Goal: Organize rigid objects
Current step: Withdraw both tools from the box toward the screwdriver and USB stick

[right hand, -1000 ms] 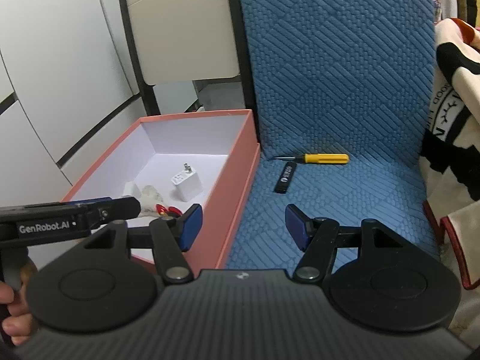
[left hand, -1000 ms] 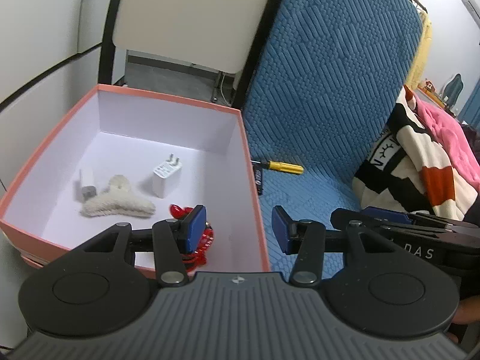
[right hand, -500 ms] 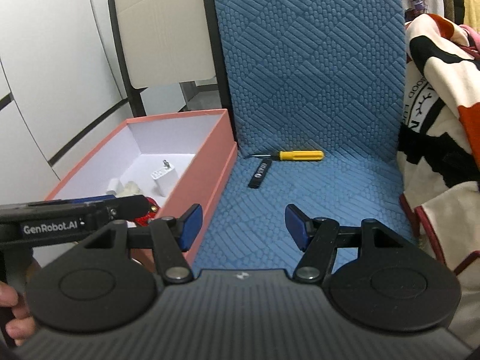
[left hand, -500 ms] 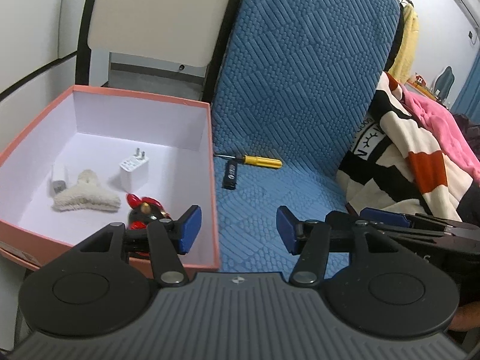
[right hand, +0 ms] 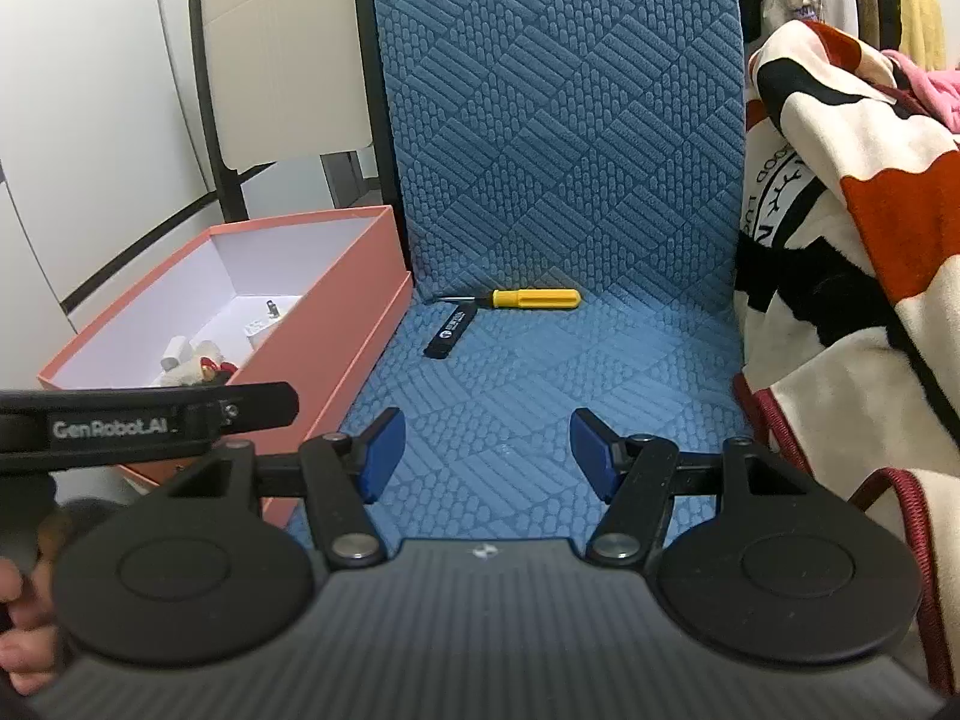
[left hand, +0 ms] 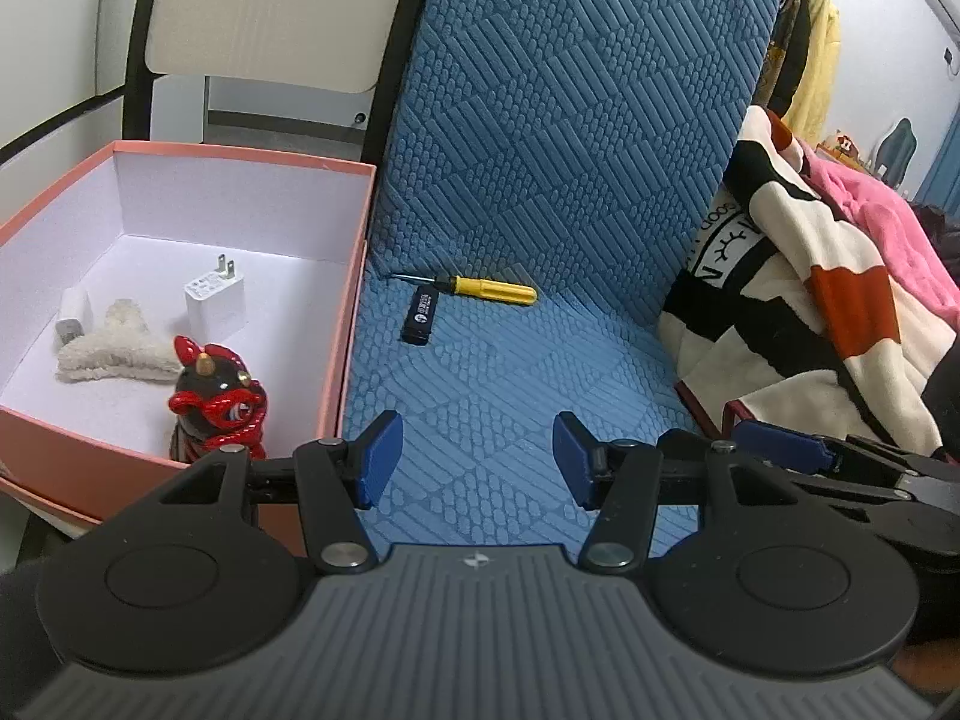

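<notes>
Nearest, bottom of both views: each gripper's own body. Left gripper (left hand: 477, 459) jaws apart, nothing btwn them, only blue cushion. Right gripper (right hand: 487, 454) likewise released, empty, pads wide.

Key relation: the two loose items lie ahead of both grippers, upper centre of each frame, at the crease where seat meets backrest. Black USB stick (left hand: 422, 313) is the nearer one; long axis runs roughly away from the camera, tilted slightly, so it lies almost along the line the fingers point. Yellow-handled screwdriver (left hand: 489, 288) sits just behind it, long axis across the frame, handle to the right, metal tip to the left, near the stick's far end; can't tell if they touch. In right view the stick (right hand: 451, 333) and screwdriver (right hand: 534, 298) sit a bit left of centre; in left view also a bit left of centre. Neither hand clearly nearer, my read: right gripper lines up slightly better on the screwdriver handle, left on the stick.

Left of frame: pink box (left hand: 354, 300), open, white inside, hard against the cushion edge. In it: red-black figurine (left hand: 216, 399) nearest, fluffy white hair clip (left hand: 114, 354), white plug charger (left hand: 215, 300), small white adapter (left hand: 73, 321).

Surface: blue quilted seat cushion (left hand: 510, 372), soft, ribbed; thin items may sink in, low pinch needed. Right: striped blanket (left hand: 810, 300), pink fabric behind. Far: folded table or chair back, white wall.
</notes>
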Action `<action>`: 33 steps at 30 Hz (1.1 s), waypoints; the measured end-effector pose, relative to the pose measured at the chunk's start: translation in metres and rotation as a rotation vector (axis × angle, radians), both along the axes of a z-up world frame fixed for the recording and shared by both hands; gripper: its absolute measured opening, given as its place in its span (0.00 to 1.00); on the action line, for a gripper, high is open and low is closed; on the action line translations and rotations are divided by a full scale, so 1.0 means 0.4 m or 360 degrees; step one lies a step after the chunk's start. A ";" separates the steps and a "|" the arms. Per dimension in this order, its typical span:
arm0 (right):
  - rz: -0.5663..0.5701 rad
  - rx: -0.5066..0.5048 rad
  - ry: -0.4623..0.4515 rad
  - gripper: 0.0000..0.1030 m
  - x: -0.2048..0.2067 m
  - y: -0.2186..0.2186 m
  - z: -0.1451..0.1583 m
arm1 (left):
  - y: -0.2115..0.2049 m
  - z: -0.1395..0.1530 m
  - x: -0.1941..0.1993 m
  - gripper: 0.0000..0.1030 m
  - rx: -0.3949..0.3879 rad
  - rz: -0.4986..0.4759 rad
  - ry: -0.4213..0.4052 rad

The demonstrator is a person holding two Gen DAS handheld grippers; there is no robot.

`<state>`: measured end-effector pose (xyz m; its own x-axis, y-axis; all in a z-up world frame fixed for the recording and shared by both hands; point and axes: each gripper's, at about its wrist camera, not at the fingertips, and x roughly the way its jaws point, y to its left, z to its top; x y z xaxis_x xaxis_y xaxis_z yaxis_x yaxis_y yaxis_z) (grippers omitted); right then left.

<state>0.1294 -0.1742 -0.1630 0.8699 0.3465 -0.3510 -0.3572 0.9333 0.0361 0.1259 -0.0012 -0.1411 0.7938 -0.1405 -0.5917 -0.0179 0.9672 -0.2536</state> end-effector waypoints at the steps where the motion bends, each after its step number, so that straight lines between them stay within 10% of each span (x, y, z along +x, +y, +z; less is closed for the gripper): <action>1: -0.0003 -0.0006 -0.0001 0.62 0.004 0.000 0.000 | -0.006 -0.004 0.005 0.60 0.0008 -0.0006 0.0003; 33: -0.0100 0.0110 0.0173 0.62 0.352 -0.059 -0.010 | -0.080 -0.090 0.297 0.60 0.0286 -0.0091 -0.0128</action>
<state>0.2700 -0.1976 -0.1668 0.8489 0.3192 -0.4212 -0.2886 0.9477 0.1365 0.2446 -0.0332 -0.1770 0.8334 -0.0845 -0.5463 0.0518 0.9958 -0.0749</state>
